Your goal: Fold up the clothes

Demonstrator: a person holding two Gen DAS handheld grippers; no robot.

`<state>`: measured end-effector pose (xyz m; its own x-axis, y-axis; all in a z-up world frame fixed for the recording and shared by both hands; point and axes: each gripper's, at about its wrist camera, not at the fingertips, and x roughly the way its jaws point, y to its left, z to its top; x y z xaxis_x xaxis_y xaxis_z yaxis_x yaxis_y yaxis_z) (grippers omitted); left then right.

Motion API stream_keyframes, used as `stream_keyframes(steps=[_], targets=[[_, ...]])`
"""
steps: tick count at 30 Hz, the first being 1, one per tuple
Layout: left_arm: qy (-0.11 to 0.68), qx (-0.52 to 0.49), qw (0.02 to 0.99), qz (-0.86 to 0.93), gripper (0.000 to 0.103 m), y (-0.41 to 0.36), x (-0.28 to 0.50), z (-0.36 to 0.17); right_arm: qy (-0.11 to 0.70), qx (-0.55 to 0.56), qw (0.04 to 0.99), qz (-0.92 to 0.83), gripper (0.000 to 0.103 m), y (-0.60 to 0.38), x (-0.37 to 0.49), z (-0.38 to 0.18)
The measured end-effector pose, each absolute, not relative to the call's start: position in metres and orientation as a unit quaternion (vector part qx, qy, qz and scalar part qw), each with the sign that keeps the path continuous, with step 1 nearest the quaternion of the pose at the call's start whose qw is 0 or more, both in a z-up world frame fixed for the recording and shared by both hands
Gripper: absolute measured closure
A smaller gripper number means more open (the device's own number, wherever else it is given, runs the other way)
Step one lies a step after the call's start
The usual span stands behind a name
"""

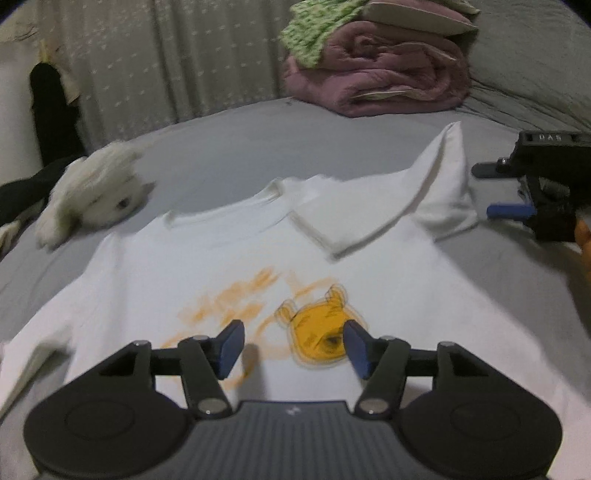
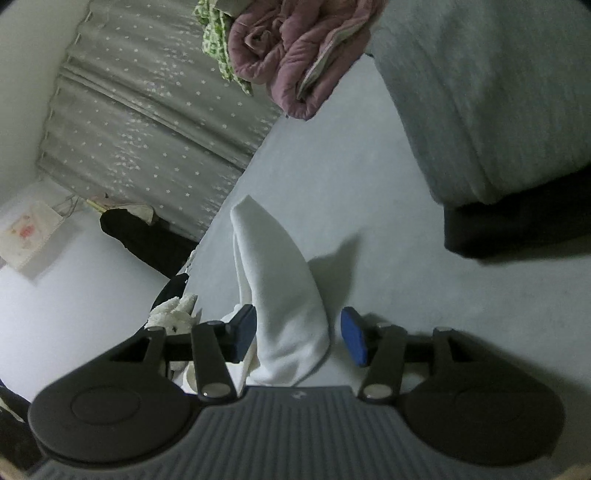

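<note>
A white T-shirt (image 1: 184,266) with a yellow bear print (image 1: 317,332) lies spread on the grey bed sheet (image 1: 229,147). Its right sleeve (image 1: 369,218) is folded inward over the chest, and a fold of cloth stands up in a peak (image 1: 448,162) at the right shoulder. My left gripper (image 1: 293,343) hovers open over the print with nothing between its fingers. My right gripper (image 2: 299,338) is open around that standing white fold (image 2: 280,280); the right pad (image 2: 352,339) is clear of the cloth. In the left wrist view the right gripper (image 1: 484,190) sits just right of the peak.
A white plush toy (image 1: 96,195) lies left of the shirt's collar, with a black garment (image 1: 22,195) beyond it. A rolled pink blanket (image 1: 388,74) topped by green patterned cloth (image 1: 314,33) sits at the back. A grey duvet (image 2: 480,92) borders the right side.
</note>
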<state>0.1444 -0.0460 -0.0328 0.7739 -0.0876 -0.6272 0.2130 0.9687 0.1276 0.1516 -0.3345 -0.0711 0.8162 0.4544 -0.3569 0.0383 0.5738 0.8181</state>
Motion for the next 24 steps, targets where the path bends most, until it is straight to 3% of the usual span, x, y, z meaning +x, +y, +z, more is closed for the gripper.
stream_keyframes(steps=[11, 16, 18, 20, 24], targets=[[0.318, 0.028, 0.945, -0.074, 0.041, -0.063, 0.202, -0.046, 0.277, 0.460, 0.835, 0.120, 0.048, -0.336, 0.165, -0.072], [0.308, -0.024, 0.949, -0.067, 0.064, -0.060, 0.215, -0.044, 0.275, 0.467, 0.832, 0.119, 0.048, -0.337, 0.168, -0.072], [0.302, -0.026, 0.951, -0.065, 0.090, -0.063, 0.221, -0.041, 0.275, 0.467, 0.832, 0.119, 0.048, -0.337, 0.169, -0.072], [0.283, -0.010, 0.957, -0.055, 0.097, -0.067, 0.225, -0.036, 0.274, 0.467, 0.832, 0.118, 0.048, -0.336, 0.170, -0.072], [0.225, 0.008, 0.973, -0.042, 0.099, -0.074, 0.221, -0.010, 0.272, 0.463, 0.836, 0.116, 0.048, -0.335, 0.169, -0.070]])
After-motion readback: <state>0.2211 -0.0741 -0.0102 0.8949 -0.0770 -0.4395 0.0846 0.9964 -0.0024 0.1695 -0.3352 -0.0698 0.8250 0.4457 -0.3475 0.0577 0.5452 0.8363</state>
